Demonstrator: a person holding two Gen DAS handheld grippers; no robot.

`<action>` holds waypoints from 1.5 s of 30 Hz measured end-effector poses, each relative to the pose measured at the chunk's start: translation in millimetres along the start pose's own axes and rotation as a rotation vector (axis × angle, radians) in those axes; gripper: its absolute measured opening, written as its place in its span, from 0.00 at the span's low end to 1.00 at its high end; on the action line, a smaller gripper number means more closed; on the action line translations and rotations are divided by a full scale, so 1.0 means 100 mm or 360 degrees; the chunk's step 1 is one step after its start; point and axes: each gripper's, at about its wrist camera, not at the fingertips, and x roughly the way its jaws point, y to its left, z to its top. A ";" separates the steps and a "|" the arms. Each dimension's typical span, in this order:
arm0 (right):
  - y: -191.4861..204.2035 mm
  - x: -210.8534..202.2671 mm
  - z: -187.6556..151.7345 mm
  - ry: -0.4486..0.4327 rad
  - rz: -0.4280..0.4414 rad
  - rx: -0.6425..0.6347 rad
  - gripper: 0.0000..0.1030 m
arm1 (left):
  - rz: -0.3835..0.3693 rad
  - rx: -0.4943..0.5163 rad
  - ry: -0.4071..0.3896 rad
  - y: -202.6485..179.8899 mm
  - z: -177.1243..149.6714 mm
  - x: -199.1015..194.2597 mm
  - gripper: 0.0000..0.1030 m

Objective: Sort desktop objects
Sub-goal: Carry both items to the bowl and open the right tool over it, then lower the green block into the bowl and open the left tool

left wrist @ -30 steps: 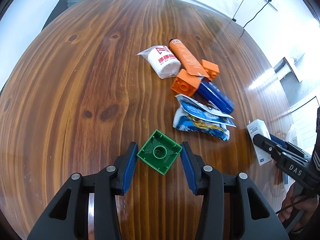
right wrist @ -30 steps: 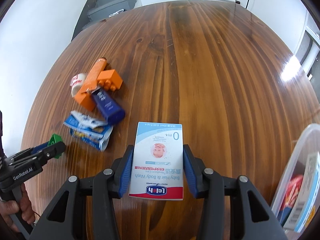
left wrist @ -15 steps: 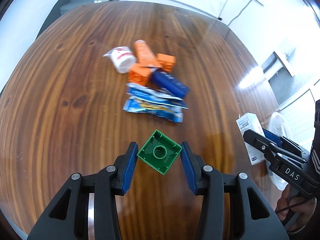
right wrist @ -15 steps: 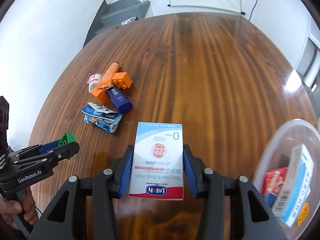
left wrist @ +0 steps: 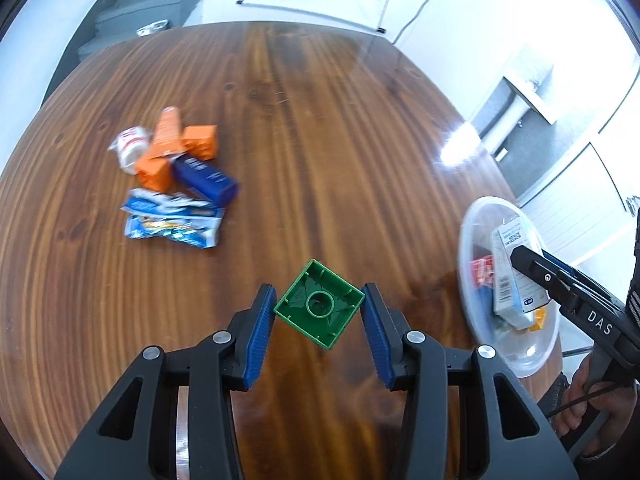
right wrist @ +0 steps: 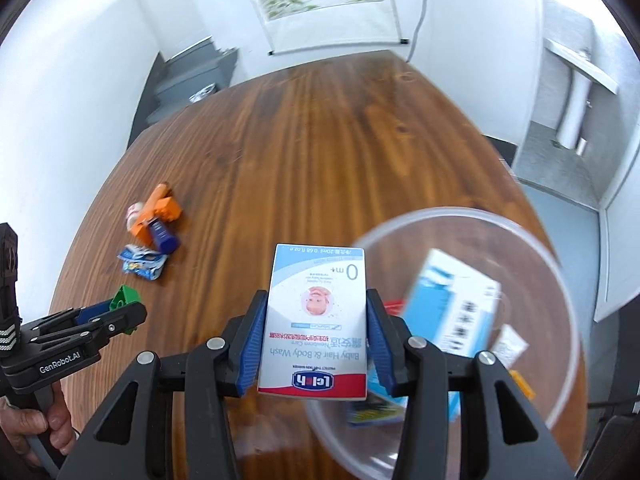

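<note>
Left wrist view. The left gripper (left wrist: 319, 312) has its blue-padded jaws closed onto opposite corners of a square green plastic building block (left wrist: 319, 303), held clear above the glossy brown wooden table (left wrist: 320, 128). The block's hollow underside faces the camera: a central round tube, thin ribs running to the walls, and small notches along the rim. On the table, well to the left, lies a cluster: a white wrapped roll with red print (left wrist: 129, 148), an orange tube (left wrist: 166, 133), two orange plastic blocks (left wrist: 202, 142), a dark blue box (left wrist: 206, 179) and a crumpled blue-and-white foil packet (left wrist: 172, 222). At the right edge stands a clear round plastic bowl (left wrist: 516, 354) holding boxes and packets, with the right gripper (left wrist: 532, 266) over it.

Right wrist view. The right gripper (right wrist: 316, 330) clamps by its long sides a flat white-and-light-blue carton (right wrist: 318, 320) with a red band, a baby's face and the words "Baby Hair & Body Wash", all printed upside down to the camera. The carton hangs just over the near left rim of the clear bowl (right wrist: 560, 280), which contains a blue-and-white box (right wrist: 452, 308). At far left the left gripper (right wrist: 120, 306) shows the green block (right wrist: 125, 295) at its tip.
</note>
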 end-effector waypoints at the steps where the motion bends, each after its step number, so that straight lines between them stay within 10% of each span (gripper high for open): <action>1: -0.08 -0.04 -0.01 -0.0013 -0.0016 0.0019 0.49 | -0.0010 0.0016 -0.0006 -0.08 0.01 0.00 0.46; 18: -1.17 -0.15 -0.19 -0.0009 -0.0231 0.0326 0.49 | -0.0078 0.0211 -0.0019 -0.85 0.06 0.12 0.46; 42: -1.20 0.21 -0.03 0.0044 -0.0153 0.0203 0.51 | 0.0001 0.0257 0.0002 -0.98 0.08 0.17 0.46; 45: -1.24 0.11 -0.04 0.0010 -0.0143 0.0233 0.68 | -0.0020 0.0282 0.0006 -1.06 0.09 0.19 0.46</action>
